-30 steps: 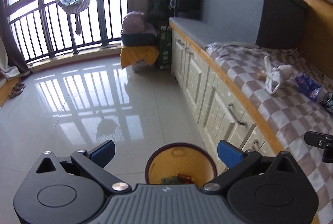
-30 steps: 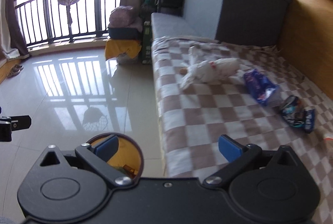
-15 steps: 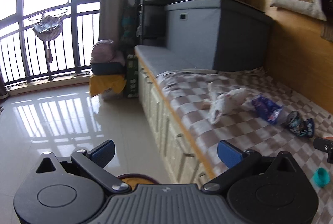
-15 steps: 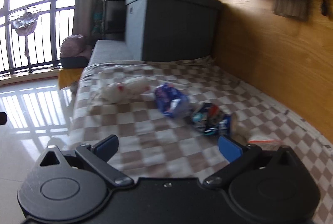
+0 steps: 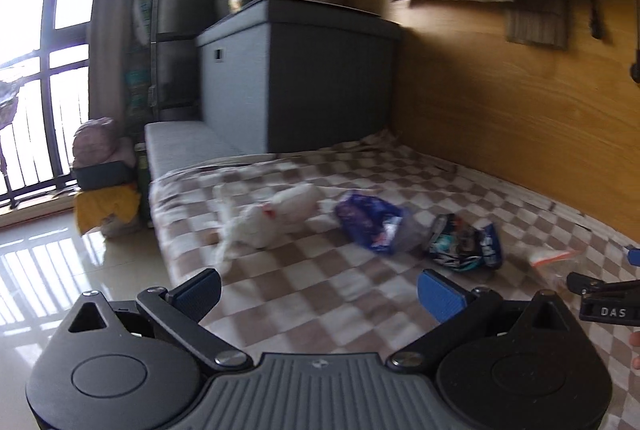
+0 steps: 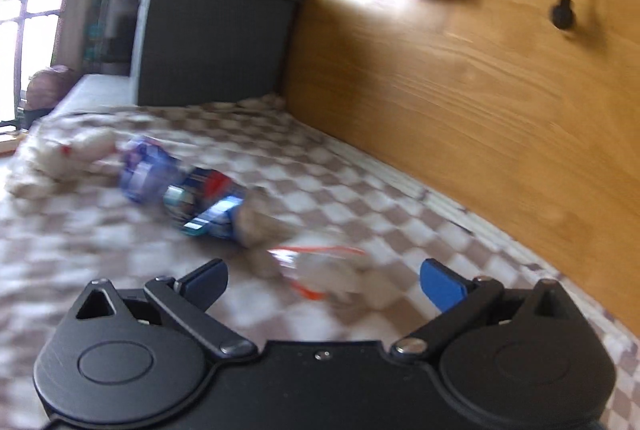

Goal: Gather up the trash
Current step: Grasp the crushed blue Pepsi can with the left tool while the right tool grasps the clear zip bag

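On checkered blanket [image 5: 328, 294], wrappers [image 5: 370, 226], perhaps empty

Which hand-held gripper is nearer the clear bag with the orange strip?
Right. The right hand-held gripper is open just before the clear bag; the left hand-held gripper is off to its left.

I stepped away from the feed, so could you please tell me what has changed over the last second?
Both grippers swung right, away from the yellow bin on the floor, which has left view, toward the checkered blanket. The right gripper now faces the clear orange-edged plastic bag. The left gripper remains open and empty, as does the right. The white crumpled bag and blue wrapper lie unmoved.
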Demonstrator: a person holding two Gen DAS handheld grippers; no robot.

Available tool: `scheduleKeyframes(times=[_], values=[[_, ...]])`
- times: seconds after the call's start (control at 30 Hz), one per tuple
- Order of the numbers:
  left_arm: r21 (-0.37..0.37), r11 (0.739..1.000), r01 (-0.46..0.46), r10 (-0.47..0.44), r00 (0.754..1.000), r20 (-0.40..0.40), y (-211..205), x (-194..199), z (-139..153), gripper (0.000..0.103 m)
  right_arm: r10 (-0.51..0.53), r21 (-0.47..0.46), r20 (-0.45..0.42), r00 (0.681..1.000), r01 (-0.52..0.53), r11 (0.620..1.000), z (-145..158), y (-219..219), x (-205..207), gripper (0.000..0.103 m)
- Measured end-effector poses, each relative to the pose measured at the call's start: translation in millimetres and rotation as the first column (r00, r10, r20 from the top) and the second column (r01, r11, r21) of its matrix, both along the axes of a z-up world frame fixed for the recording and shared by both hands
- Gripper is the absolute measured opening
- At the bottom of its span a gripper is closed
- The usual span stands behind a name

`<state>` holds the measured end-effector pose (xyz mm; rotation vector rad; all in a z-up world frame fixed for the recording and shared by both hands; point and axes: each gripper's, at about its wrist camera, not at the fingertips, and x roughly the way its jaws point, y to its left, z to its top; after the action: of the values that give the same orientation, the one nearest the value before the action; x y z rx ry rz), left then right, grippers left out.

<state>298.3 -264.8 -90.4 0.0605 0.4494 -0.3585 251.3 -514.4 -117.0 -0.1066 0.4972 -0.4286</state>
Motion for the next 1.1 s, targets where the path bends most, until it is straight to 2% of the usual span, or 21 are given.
scheduleKeyframes(times=[0.17,0.33,0.43,0.53,0.6,0.7,0.83,0.93,1.1], values=[[-0.006,0.996,0.087,-0.087,0.996,0.000,-41.0,9.8,-6.2,0.103,-0.044,0.001,0.005,0.999,0.044,0.999,-11.5,-35.6,5.7,0.103],[-0.012,0.987,0.160,-0.160,0.987,-0.024,-74.4,24.8,-12.5,0.103,-0.016,-0.031,-0.001,1.000,0.016,0.999,-21.2,-53.5,20.8,0.103],[0.001,0.979,0.205,-0.205,0.978,-0.040,-93.4,35.5,-15.5,0.103,0.026,-0.056,-0.025,0.999,-0.028,0.998,-28.9,-56.6,23.0,0.095],[0.014,0.971,0.239,-0.237,0.969,-0.067,-113.4,47.1,-18.2,0.103,0.062,-0.019,-0.039,0.997,-0.063,0.998,-34.8,-62.3,17.0,0.093],[0.039,0.965,0.259,-0.256,0.964,-0.071,-127.8,52.3,-18.7,0.103,0.069,-0.006,-0.028,0.997,-0.070,0.998,-34.2,-65.3,12.4,0.091],[0.087,0.953,0.291,-0.286,0.956,-0.062,-149.5,56.9,-19.5,0.103,0.067,0.030,0.007,0.998,-0.067,0.997,-32.7,-71.0,9.8,0.083],[0.111,0.941,0.318,-0.310,0.947,-0.084,-176.5,70.7,-23.8,0.103,0.054,0.041,-0.006,0.999,-0.054,0.998,-41.6,-76.9,17.8,0.074],[0.140,0.939,0.315,-0.303,0.948,-0.102,-192.3,83.7,-27.4,0.103,0.063,0.033,-0.008,0.998,-0.063,0.997,-45.2,-76.9,23.0,0.073],[0.162,0.941,0.296,-0.269,0.949,-0.165,-205.5,109.6,-35.9,0.103,0.132,-0.068,0.037,0.991,-0.129,0.989,-41.7,-63.9,27.7,0.073]])
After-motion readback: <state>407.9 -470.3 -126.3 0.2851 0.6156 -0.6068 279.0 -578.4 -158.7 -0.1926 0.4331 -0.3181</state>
